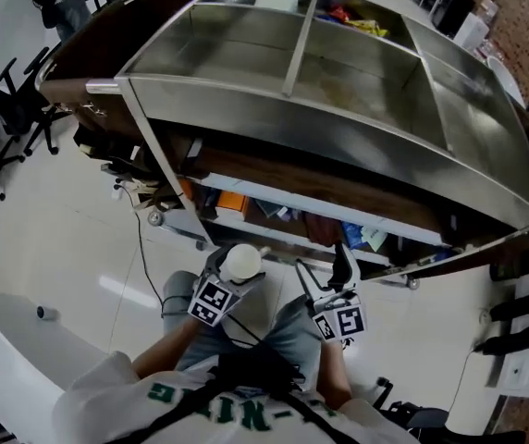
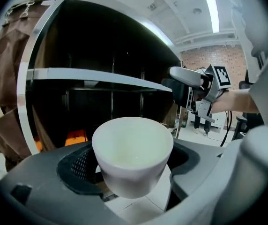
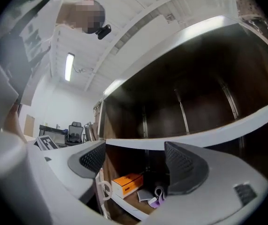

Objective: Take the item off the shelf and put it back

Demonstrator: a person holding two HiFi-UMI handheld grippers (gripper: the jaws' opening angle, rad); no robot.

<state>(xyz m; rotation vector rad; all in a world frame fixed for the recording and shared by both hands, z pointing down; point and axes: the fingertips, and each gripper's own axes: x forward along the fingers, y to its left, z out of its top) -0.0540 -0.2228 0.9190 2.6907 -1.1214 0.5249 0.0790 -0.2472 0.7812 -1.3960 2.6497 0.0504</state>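
A plain white cup [image 2: 133, 151] sits upright between the pads of my left gripper [image 2: 134, 165], which is shut on its sides. In the head view the cup [image 1: 242, 261] is held in front of the shelf unit [image 1: 357, 72], low and outside its front edge. Beside it, my right gripper [image 1: 326, 274] stands open with nothing between its fingers. From the right gripper view, that gripper [image 3: 136, 159] points at the dark shelf bays and a white shelf board [image 3: 195, 135]. The right gripper [image 2: 190, 86] also shows in the left gripper view, off to the right.
An orange box [image 3: 127, 184] and small purple and grey items [image 3: 155, 196] lie on the lower shelf. Colourful packets [image 1: 357, 21] sit at the back of the top level. Office chairs [image 1: 6, 109] stand at the left, cables [image 1: 140, 248] trail on the floor.
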